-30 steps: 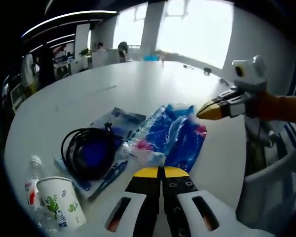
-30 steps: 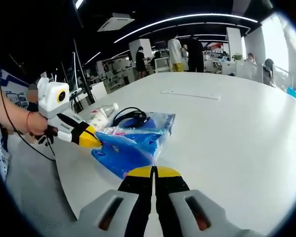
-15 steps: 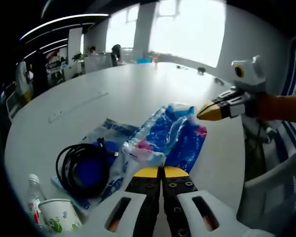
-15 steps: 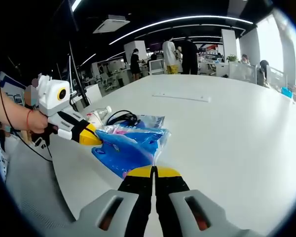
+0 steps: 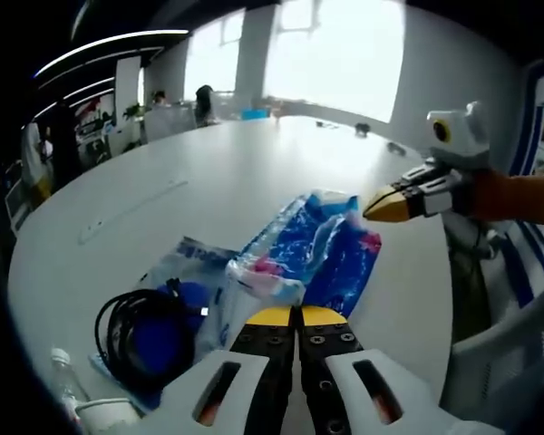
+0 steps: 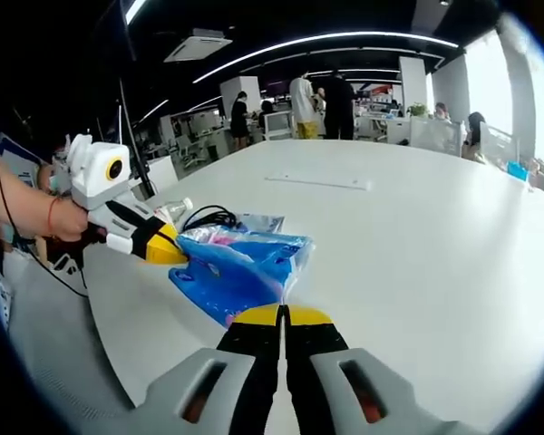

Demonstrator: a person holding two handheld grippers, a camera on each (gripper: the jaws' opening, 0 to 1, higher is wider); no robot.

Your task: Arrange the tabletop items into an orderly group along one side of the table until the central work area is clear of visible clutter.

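Observation:
A crumpled blue plastic bag (image 5: 322, 245) lies near the table edge. My left gripper (image 5: 296, 315) is shut on its near end. My right gripper (image 5: 374, 210) comes in from the right, shut on the bag's far corner. In the right gripper view the same bag (image 6: 240, 272) stretches between my right gripper (image 6: 284, 313) and the left gripper (image 6: 177, 256). A black cable coil (image 5: 140, 331) rests on a second, clear and blue bag (image 5: 186, 263), left of the first one. A water bottle (image 5: 68, 381) and a paper cup (image 5: 109, 415) sit at the lower left.
The white table (image 5: 208, 163) is bare beyond the items, apart from a thin strip (image 6: 317, 182). A grey chair (image 5: 508, 353) stands at the table's edge on the right. People (image 6: 322, 104) stand far back in the office.
The blue bag has stayed fixed between both grippers while the cable, bottle and cup slid down and left in the left gripper view, so the bag has shifted away from them.

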